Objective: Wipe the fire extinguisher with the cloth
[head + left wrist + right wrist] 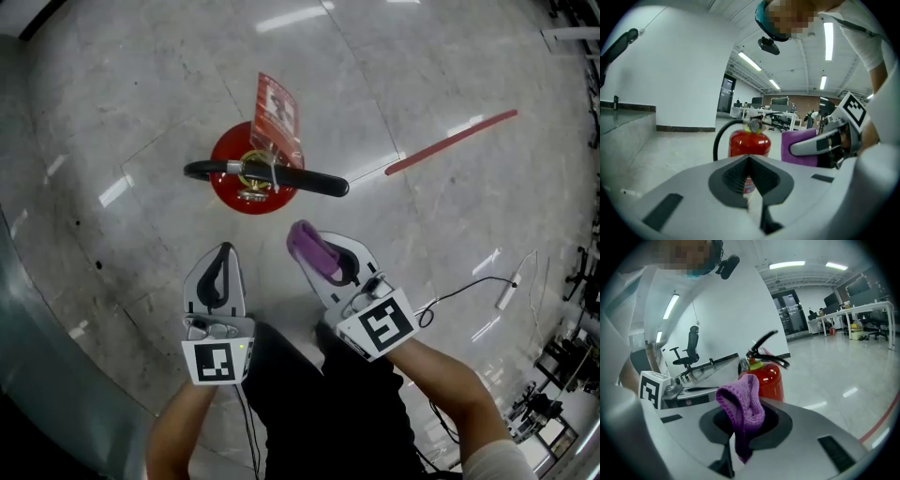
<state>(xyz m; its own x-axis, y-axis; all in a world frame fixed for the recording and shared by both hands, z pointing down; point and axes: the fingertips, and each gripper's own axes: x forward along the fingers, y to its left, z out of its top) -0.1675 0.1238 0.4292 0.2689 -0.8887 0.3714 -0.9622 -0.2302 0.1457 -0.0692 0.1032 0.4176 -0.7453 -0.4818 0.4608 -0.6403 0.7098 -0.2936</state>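
Observation:
A red fire extinguisher (251, 178) stands upright on the marble floor, with a black hose and handle (309, 181) across its top and a red tag (277, 111). It shows ahead in the left gripper view (750, 143) and in the right gripper view (766, 378). My right gripper (323, 253) is shut on a folded purple cloth (312, 248) (743, 413), held a short way in front of the extinguisher and apart from it. My left gripper (220, 272) hovers beside it, jaws closed with nothing between them (750, 187).
A red tape strip (450, 142) lies on the floor at the right. A white cable with a small plug (506, 292) trails at the right. A grey ledge (37, 356) runs along the left edge. Desks and chairs (862, 317) stand far off.

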